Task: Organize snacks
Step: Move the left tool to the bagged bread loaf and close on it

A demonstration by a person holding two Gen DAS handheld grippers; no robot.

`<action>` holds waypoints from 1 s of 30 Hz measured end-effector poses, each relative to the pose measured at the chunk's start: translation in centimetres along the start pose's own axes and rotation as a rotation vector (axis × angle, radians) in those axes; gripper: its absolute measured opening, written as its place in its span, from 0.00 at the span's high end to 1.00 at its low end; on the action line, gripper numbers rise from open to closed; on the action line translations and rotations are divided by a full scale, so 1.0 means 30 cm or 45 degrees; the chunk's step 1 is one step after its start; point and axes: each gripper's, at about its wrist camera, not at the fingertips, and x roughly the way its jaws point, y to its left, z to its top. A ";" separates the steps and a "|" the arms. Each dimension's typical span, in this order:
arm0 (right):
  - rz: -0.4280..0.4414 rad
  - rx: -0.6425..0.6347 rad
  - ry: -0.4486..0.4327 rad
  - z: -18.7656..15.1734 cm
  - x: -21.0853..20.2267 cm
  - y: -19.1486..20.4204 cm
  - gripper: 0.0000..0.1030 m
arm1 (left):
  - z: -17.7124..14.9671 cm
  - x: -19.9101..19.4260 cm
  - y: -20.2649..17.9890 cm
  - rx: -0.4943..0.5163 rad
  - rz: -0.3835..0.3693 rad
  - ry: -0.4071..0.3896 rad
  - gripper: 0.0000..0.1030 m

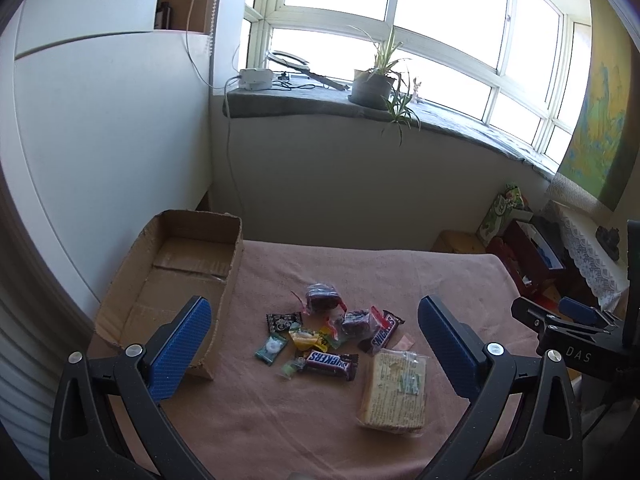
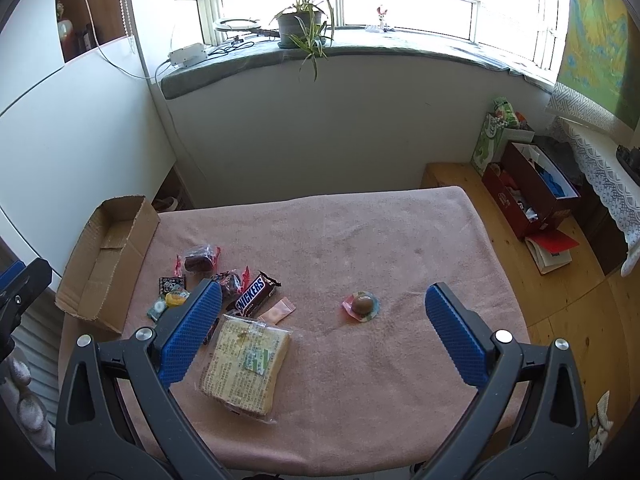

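Observation:
A pile of snacks lies on the pink tablecloth (image 1: 280, 420): two Snickers bars (image 1: 330, 363), dark wrapped cakes (image 1: 322, 297), small candies (image 1: 272, 347) and a large clear-wrapped cracker pack (image 1: 394, 390). An open cardboard box (image 1: 176, 280) stands at the left. My left gripper (image 1: 316, 344) is open and empty above the pile. In the right wrist view my right gripper (image 2: 324, 332) is open and empty above the cloth; the cracker pack (image 2: 246, 366) lies by its left finger, and a lone round candy (image 2: 362, 306) lies between the fingers. The box (image 2: 106, 256) is far left.
The table's right edge drops to a wooden floor (image 2: 560, 320) with boxes and a book (image 2: 550, 250). A window sill with a potted plant (image 2: 300, 24) runs behind. White cabinet (image 1: 100, 140) stands at the left. The right gripper's body shows at the left view's right edge (image 1: 568, 320).

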 end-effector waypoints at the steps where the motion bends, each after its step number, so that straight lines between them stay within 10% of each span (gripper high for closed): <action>1: 0.006 0.000 0.008 -0.004 0.007 0.000 0.00 | -0.003 0.013 0.010 -0.017 -0.013 0.023 0.01; 10: 0.119 0.110 0.174 -0.062 0.119 -0.049 0.00 | -0.044 0.154 0.128 -0.146 -0.120 0.253 0.02; 30: 0.556 0.338 0.617 -0.244 0.466 -0.030 0.13 | -0.240 0.404 -0.010 -0.149 -0.472 0.725 0.56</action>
